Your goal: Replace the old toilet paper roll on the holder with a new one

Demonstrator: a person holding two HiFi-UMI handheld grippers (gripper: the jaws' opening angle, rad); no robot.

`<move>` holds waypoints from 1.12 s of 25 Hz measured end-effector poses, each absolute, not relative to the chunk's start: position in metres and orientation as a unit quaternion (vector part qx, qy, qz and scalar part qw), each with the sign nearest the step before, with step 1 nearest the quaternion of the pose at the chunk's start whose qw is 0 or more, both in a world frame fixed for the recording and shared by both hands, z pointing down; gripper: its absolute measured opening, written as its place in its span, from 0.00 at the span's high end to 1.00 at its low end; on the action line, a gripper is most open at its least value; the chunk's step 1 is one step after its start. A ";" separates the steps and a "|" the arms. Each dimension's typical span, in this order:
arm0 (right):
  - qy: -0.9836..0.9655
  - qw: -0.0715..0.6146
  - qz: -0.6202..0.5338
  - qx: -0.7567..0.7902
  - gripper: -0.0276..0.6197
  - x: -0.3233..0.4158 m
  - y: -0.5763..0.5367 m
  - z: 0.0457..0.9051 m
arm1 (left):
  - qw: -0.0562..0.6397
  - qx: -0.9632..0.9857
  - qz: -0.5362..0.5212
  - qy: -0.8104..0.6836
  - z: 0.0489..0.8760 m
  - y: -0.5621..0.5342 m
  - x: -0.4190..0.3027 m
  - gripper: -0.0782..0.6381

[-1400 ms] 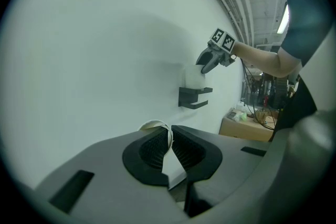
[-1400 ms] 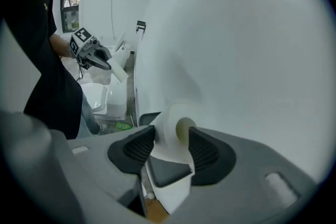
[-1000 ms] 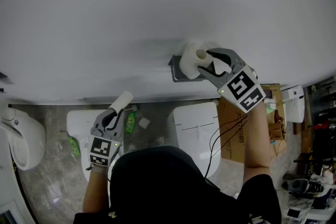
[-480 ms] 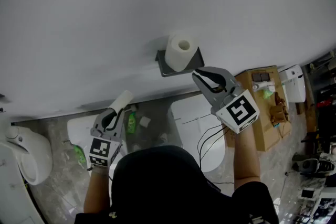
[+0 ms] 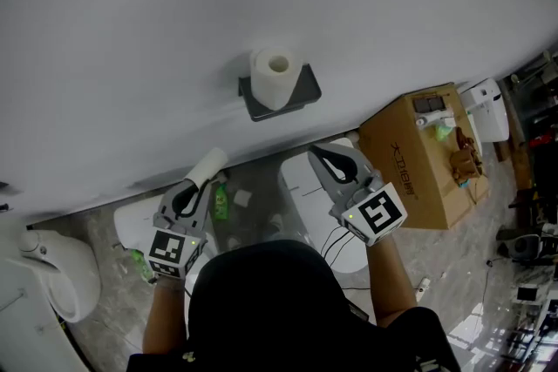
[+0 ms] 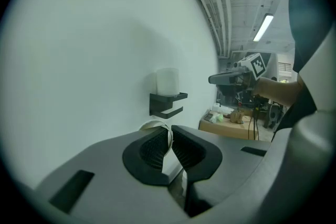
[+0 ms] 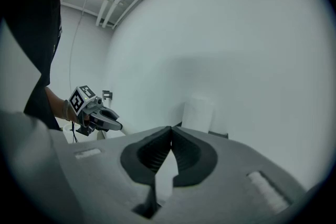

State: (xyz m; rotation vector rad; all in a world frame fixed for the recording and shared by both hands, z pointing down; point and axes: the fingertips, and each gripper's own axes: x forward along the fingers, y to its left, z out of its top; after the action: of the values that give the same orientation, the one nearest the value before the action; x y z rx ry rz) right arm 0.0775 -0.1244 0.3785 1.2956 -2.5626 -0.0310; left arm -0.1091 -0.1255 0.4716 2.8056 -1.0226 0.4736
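Observation:
A new white toilet paper roll (image 5: 275, 76) stands upright on the dark wall holder (image 5: 301, 93); in the gripper views the roll (image 6: 167, 81) (image 7: 197, 113) sits well ahead of both jaws. My left gripper (image 5: 193, 186) (image 6: 169, 128) is shut on the wall of an empty cardboard tube (image 5: 208, 163) (image 6: 152, 125), low and left of the holder. My right gripper (image 5: 324, 158) (image 7: 171, 128) is shut with nothing in it, below and right of the holder, apart from the roll.
The white wall fills the upper half of the head view. Below it stand white toilets (image 5: 307, 187) (image 5: 52, 274), a green bottle (image 5: 220, 203) on the floor between them, and a cardboard box (image 5: 427, 154) with small items on top at the right.
My right gripper let go of the new roll, drew back and down from the holder, and shut empty. The roll stays on the holder. My left gripper keeps its hold on the tube.

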 end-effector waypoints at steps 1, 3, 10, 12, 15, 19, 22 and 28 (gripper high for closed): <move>-0.882 0.128 -0.003 0.453 0.96 0.079 -0.120 0.384 | 0.059 0.927 0.156 -0.335 0.472 -0.125 -0.106 0.85; -0.877 0.119 0.012 0.466 0.96 0.084 -0.113 0.396 | 0.061 0.929 0.154 -0.330 0.472 -0.123 -0.101 0.85; -0.854 0.081 0.051 0.511 0.96 0.100 -0.096 0.422 | 0.067 0.935 0.146 -0.316 0.474 -0.118 -0.087 0.85; -0.848 0.075 0.057 0.522 0.96 0.104 -0.091 0.428 | 0.066 0.937 0.146 -0.311 0.474 -0.116 -0.083 0.85; -0.839 0.065 0.063 0.536 0.96 0.111 -0.085 0.439 | 0.062 0.939 0.145 -0.307 0.473 -0.115 -0.080 0.85; -0.837 0.069 0.069 0.539 0.96 0.112 -0.080 0.450 | 0.058 0.940 0.145 -0.305 0.473 -0.118 -0.077 0.85; -0.834 0.072 0.075 0.541 0.96 0.112 -0.077 0.453 | 0.058 0.940 0.146 -0.303 0.473 -0.117 -0.075 0.85; -0.833 0.090 0.064 0.543 0.96 0.117 -0.071 0.462 | 0.061 0.938 0.157 -0.303 0.479 -0.115 -0.073 0.85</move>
State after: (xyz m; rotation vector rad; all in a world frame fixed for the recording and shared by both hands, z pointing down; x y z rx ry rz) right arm 0.1169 -0.0710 0.4621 1.6136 -2.4750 0.1914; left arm -0.0729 -0.1149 0.4789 2.8374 -0.9158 0.4762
